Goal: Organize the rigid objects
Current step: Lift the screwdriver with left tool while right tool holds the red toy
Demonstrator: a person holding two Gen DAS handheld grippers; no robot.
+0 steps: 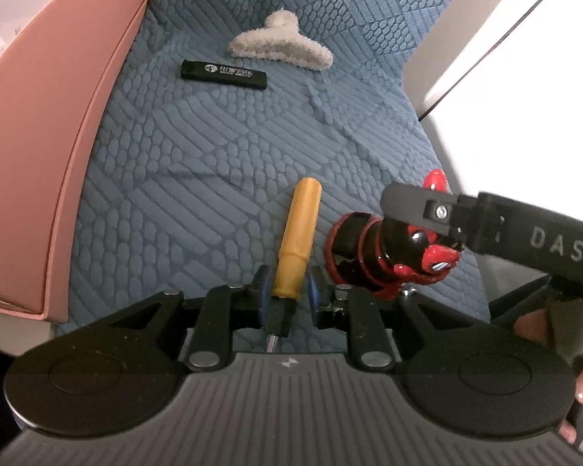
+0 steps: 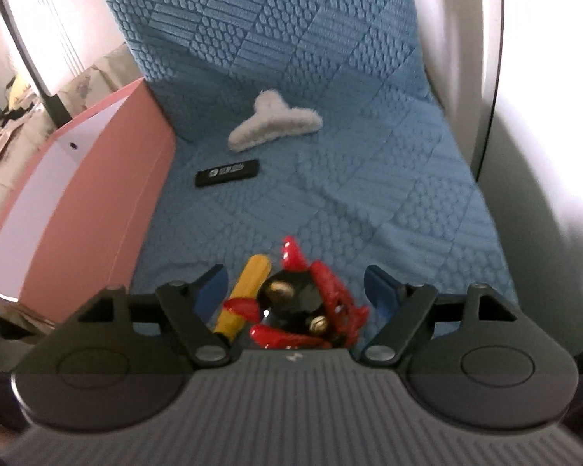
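On your blue quilt: one screwdriver clamped in your left gripper, one red toy between your right gripper's spread jaws, one hair claw, one black lighter, one pink box.

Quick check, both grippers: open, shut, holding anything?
Left gripper: shut on the yellow-handled screwdriver, pads at the handle's lower end.
Right gripper: open, jaws wide; the red and black toy sits between them, not pressed.
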